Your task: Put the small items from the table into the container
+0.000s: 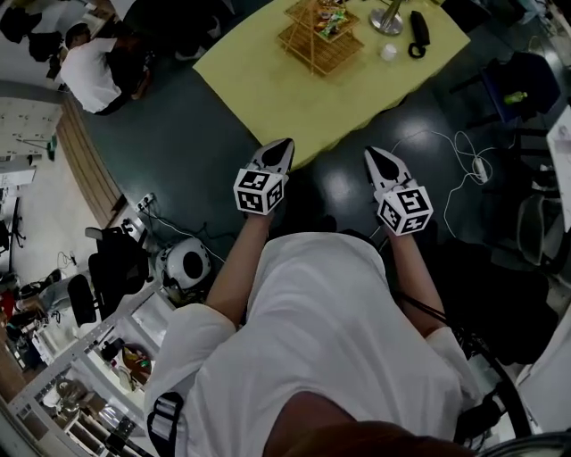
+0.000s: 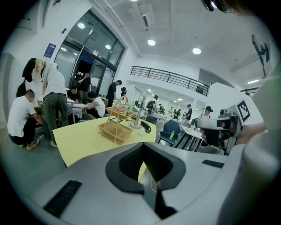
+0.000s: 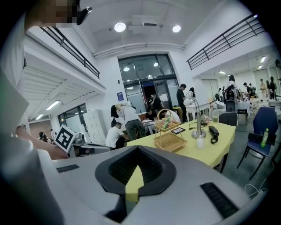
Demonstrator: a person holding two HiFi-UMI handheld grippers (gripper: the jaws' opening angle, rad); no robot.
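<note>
A yellow table [image 1: 294,89] stands ahead, past a strip of dark floor. On it are a two-tier wicker basket stand [image 1: 319,36] with small packets on its upper tier, a small white cup [image 1: 388,52], a black handset-like item [image 1: 417,34] and a lamp base [image 1: 388,20]. My left gripper [image 1: 284,145] hovers at the table's near corner, shut and empty. My right gripper [image 1: 376,154] hangs over the floor short of the table, also shut and empty. In the right gripper view the basket stand [image 3: 169,136] and the cup [image 3: 200,142] lie well beyond the gripper [image 3: 134,184]. The left gripper view shows the stand [image 2: 116,127] far past the gripper [image 2: 147,176].
White cables and a power strip [image 1: 464,165] lie on the floor at the right. A person in a white shirt [image 1: 94,71] crouches at the far left. A blue chair [image 3: 263,132] stands by the table's right end. Shelves with clutter [image 1: 98,366] fill the lower left.
</note>
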